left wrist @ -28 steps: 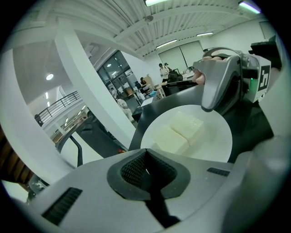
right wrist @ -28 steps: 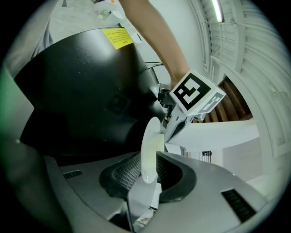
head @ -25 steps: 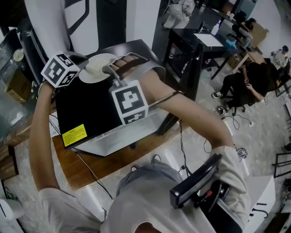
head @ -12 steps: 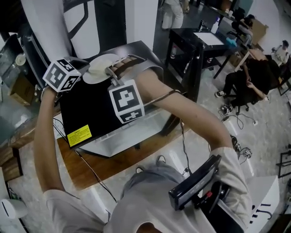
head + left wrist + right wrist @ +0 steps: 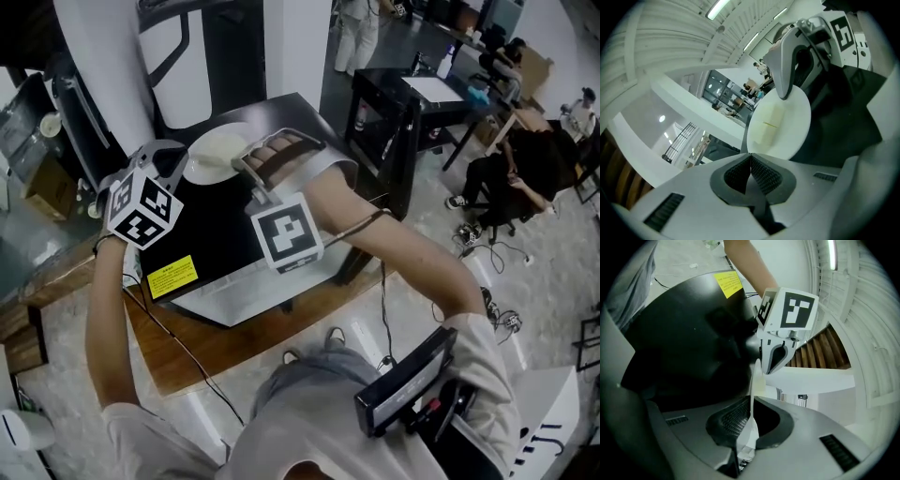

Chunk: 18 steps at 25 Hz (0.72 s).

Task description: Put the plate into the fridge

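The white plate [image 5: 217, 153] hovers over the far end of the black fridge [image 5: 211, 234], with a pale block of food [image 5: 769, 124] on it. My right gripper [image 5: 242, 161] is shut on the plate's near rim. In the right gripper view the plate [image 5: 753, 380] runs edge-on between the pads, and those jaws have just been closing on it. My left gripper [image 5: 172, 159] sits a little to the left of the plate, apart from it. Its pads [image 5: 750, 161] meet with nothing between them, and the plate [image 5: 780, 124] lies just ahead.
The fridge carries a yellow sticker [image 5: 173, 277] and rests on a wooden table [image 5: 216, 342]. A black desk [image 5: 394, 103] stands to the right, with seated people [image 5: 525, 159] beyond it. Cables [image 5: 380, 309] trail over the floor. A white pillar [image 5: 291, 47] rises behind the fridge.
My left gripper has come off the plate's left rim and drawn back towards the lower left, rolling as it went. The right gripper and plate have shifted slightly right.
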Motion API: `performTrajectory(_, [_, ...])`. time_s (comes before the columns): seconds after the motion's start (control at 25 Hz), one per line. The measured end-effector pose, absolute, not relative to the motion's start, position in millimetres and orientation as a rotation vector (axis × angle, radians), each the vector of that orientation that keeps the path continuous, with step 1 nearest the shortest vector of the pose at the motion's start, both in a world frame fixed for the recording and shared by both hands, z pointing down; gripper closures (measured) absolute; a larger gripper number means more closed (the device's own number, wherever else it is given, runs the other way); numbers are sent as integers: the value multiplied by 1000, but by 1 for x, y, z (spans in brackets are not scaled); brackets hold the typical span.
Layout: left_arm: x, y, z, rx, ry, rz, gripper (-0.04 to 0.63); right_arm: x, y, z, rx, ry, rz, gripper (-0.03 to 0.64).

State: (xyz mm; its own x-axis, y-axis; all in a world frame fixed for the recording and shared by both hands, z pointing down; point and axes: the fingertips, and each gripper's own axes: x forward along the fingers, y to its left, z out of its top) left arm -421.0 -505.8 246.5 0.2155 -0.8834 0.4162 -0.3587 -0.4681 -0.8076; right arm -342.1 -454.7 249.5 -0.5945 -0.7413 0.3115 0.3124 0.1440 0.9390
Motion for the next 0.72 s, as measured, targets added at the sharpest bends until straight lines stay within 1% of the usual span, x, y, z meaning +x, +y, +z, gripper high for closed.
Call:
performTrajectory(0.28, [-399,-463,216,-1932,1246,-1123,577,-312,-423,238,479,-1675,-1583,592])
performTrajectory(0.56, [-336,-409,191,-1952,1353,-1079,577,-257,-381,217,532,-1734,-1592,592])
performTrajectory(0.72, [-288,-382,180,-1979,1457,-1020,577,-202,-364,206,589,-1788,-1582,591])
